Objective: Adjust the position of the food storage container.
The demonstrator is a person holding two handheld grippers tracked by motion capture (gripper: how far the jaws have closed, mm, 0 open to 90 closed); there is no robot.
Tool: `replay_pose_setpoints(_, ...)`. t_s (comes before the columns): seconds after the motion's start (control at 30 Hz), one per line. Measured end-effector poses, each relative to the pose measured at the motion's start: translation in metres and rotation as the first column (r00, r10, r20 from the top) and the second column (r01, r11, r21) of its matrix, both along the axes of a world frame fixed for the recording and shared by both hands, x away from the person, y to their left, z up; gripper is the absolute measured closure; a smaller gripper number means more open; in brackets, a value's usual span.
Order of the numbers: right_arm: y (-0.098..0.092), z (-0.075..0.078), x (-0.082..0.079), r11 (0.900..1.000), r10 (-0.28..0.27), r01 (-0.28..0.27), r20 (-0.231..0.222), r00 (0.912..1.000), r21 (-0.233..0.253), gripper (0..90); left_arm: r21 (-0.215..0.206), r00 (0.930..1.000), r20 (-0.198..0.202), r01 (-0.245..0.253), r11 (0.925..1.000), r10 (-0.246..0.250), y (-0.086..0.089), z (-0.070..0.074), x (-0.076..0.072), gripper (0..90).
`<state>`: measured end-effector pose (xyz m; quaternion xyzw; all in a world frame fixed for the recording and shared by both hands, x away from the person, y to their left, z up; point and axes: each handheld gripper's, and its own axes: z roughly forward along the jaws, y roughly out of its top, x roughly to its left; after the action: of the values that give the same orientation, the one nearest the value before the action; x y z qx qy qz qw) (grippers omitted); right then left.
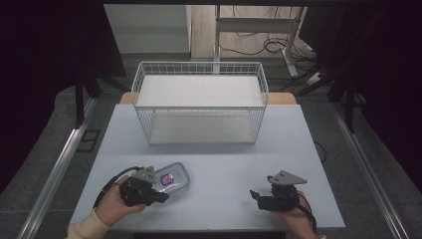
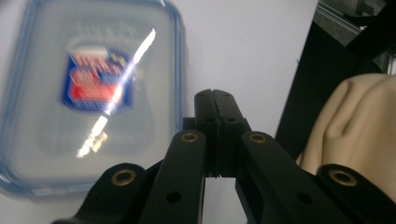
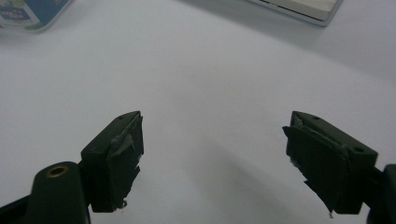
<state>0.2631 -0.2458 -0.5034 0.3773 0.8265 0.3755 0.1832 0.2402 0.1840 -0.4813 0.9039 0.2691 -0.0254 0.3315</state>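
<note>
Nearest the person's edge of the table [image 1: 219,164], two hands each hold one black gripper. The left gripper [image 1: 161,197] sits low at the front left, and its own view shows both jaws pressed flat together with nothing between them. The right gripper [image 1: 255,194] rests at the front right, well apart from the left one; its own view shows the two jaws spread wide over bare tabletop, their pads rough and worn.

Just beyond the left gripper lies one flat plastic container [image 1: 171,179], resting on the table near the front left. It is a clear rectangular box with rounded corners and a blue rim running around its lid. In the left gripper view the container [image 2: 88,93] lies just to the left of the closed jaws, apart from them. A sticker sits at the middle of the lid, blue with a red band and white marks; the writing on it is too blurred to read. A streak of glare crosses the lid. A corner of the same container [image 3: 32,14] shows at the top left of the right gripper view.

Farther back, across the middle of the table, stands one white wire basket [image 1: 199,69], rectangular and open at the top, with a pale flat floor. It stands well apart from the container and both grippers.
</note>
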Motion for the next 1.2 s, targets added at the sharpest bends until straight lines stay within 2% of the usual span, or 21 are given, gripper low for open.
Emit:
replay_pose_setpoints(0.1, 0.001, 0.0, 0.0, 1.0, 0.001, -0.001, 0.0, 1.0, -0.001, 19.0, 0.014, 1.0, -0.005, -0.005, 0.9999, 0.005, 0.003, -0.004, -0.004, 90.0)
replay_pose_setpoints(0.2, 0.001, -0.001, 0.0, 1.0, 0.001, -0.001, -0.002, 1.0, -0.007, 19.0, 0.057, 0.9998, -0.002, -0.019, 0.9982, 0.019, 0.007, -0.013, -0.01, 90.0)
replay_pose_setpoints(0.27, 0.001, 0.0, 0.0, 1.0, 0.001, -0.001, -0.004, 1.0, -0.009, 19.0, 0.059, 0.9997, 0.0, -0.025, 0.9979, 0.025, 0.007, -0.015, -0.01, 90.0)
replay_pose_setpoints(0.3, 0.001, 0.0, 0.0, 1.0, 0.001, -0.001, -0.004, 1.0, -0.008, 19.0, 0.039, 0.9996, -0.01, -0.026, 0.9989, 0.027, 0.01, -0.017, -0.009, 90.0)
replay_pose_setpoints(0.33, 0.001, 0.0, 0.0, 1.0, 0.001, -0.001, -0.004, 1.0, -0.008, 19.0, 0.039, 0.9996, -0.01, -0.026, 0.9989, 0.027, 0.01, -0.017, -0.009, 90.0)
replay_pose_setpoints(0.57, 0.001, 0.0, 0.0, 1.0, -0.001, 0.001, -0.004, 1.0, -0.009, 19.0, 0.091, 0.9981, 0.027, -0.057, 0.9943, 0.054, 0.012, -0.02, -0.005, 90.0)
replay_pose_setpoints(0.73, 0.001, 0.0, -0.001, 1.0, 0.0, 0.0, -0.004, 1.0, -0.008, 19.0, 0.093, 0.9965, 0.032, -0.081, 0.9924, 0.078, 0.018, -0.022, 0.0, 90.0)
replay_pose_setpoints(0.9, 0.001, -0.001, 0.0, 1.0, -0.001, 0.001, -0.003, 1.0, -0.007, 19.1, 0.095, 0.9899, 0.042, -0.139, 0.9858, 0.136, 0.029, -0.023, 0.014, 90.0)
replay_pose_setpoints(1.03, 0.002, -0.001, 0.0, 1.0, 0.001, -0.001, -0.006, 1.0, -0.01, 19.1, 0.091, 0.986, 0.046, -0.164, 0.9823, 0.16, 0.033, -0.025, 0.022, 90.0)
replay_pose_setpoints(1.2, 0.001, -0.001, 0.0, 1.0, 0.001, -0.001, -0.007, 1.0, -0.011, 19.2, 0.072, 0.987, 0.027, -0.16, 0.9845, 0.158, 0.036, -0.024, 0.022, 89.8)
